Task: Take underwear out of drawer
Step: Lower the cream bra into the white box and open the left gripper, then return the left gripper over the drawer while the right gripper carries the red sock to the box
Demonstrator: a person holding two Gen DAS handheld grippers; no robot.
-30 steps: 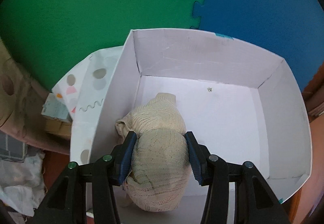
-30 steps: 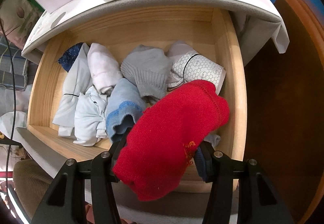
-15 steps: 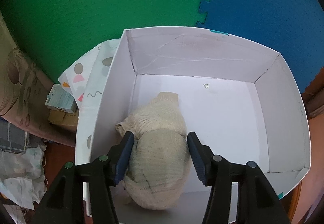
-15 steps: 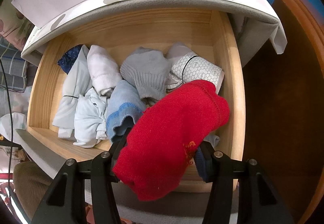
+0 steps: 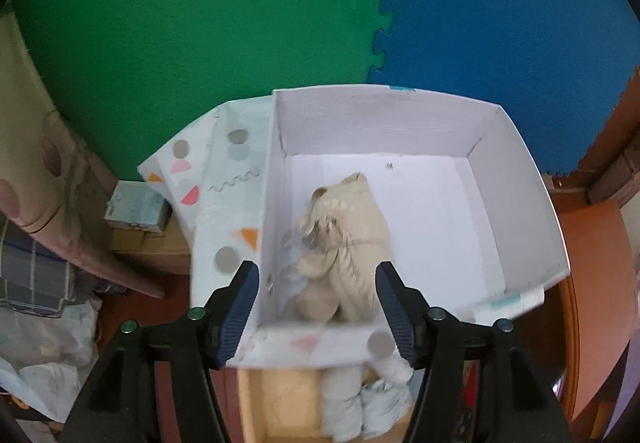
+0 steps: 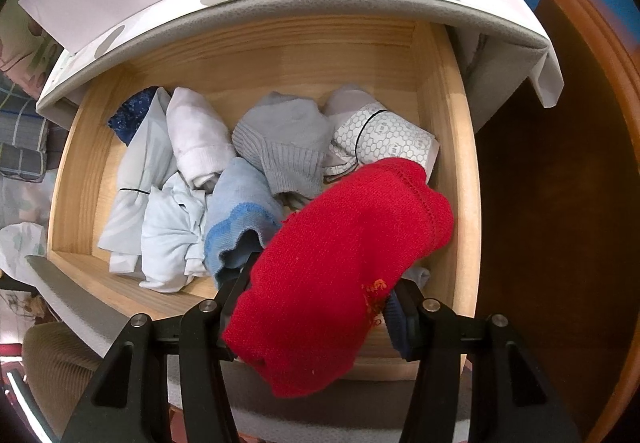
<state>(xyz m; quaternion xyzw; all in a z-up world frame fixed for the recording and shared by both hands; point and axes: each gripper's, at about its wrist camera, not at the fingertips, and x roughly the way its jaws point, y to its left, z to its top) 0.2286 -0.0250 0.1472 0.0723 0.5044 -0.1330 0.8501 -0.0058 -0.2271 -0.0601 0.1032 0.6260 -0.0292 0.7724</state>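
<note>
Red underwear [image 6: 340, 267] clamped in right claw [image 6: 316, 307] above drawer [image 6: 448, 147]; left claw [image 5: 318, 307] released, empty.

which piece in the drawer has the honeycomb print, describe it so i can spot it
Look in the wooden drawer, at its back right corner. The white honeycomb-print piece lies there beside the grey ribbed piece, just behind the red piece. It alone carries a hexagon pattern with thin dark lines.

One white box [image 5: 516, 211], one beige garment [image 5: 352, 239], one red garment [image 6: 344, 263], perhaps seven folded garments [image 6: 280, 147].
</note>
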